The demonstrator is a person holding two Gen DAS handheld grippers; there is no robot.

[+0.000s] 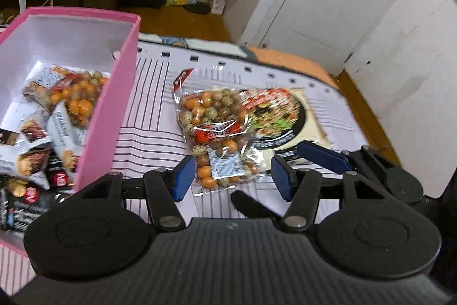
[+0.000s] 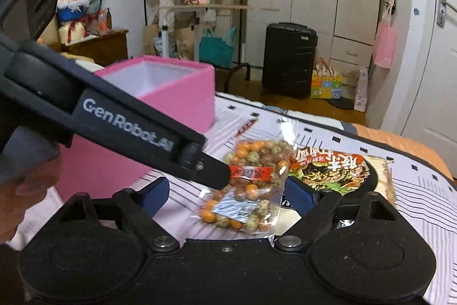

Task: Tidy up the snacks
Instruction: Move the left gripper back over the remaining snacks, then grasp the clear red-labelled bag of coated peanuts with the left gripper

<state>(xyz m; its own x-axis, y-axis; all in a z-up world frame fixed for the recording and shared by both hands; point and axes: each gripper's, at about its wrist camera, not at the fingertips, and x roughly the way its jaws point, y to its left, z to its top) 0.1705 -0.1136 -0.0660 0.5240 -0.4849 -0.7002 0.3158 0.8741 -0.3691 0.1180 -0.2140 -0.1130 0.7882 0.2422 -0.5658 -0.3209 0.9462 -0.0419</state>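
Jaws of both the left gripper [image 1: 232, 179] and right gripper [image 2: 228, 196] were held apart, grasping nothing. Several snack packets had been placed in the pink box [image 1: 105, 116]; a noodle packet [image 1: 274, 116] and nut bag [image 1: 220, 133] were left on the striped surface [image 1: 151, 133].

on the striped cloth [image 1: 151, 133]: 1 clear bag of orange and speckled coated nuts [image 1: 217, 130], 1 flat noodle packet [image 1: 274, 116] under its right edge. 1 pink box [image 1: 108, 116]. inside: at least 1 more nut bag [image 1: 77, 96], about 4 white-and-brown small packets [image 1: 34, 159], roughly 2 black packets [image 1: 25, 207] at the near end; exact box count unclear, packets overlap. 2 grippers: left gripper [image 1: 232, 179], right gripper [image 2: 228, 197]. background: 1 black suitcase [image 2: 288, 59], 1 teal bag [image 2: 215, 49], 1 pink bag [image 2: 384, 43] on the door.
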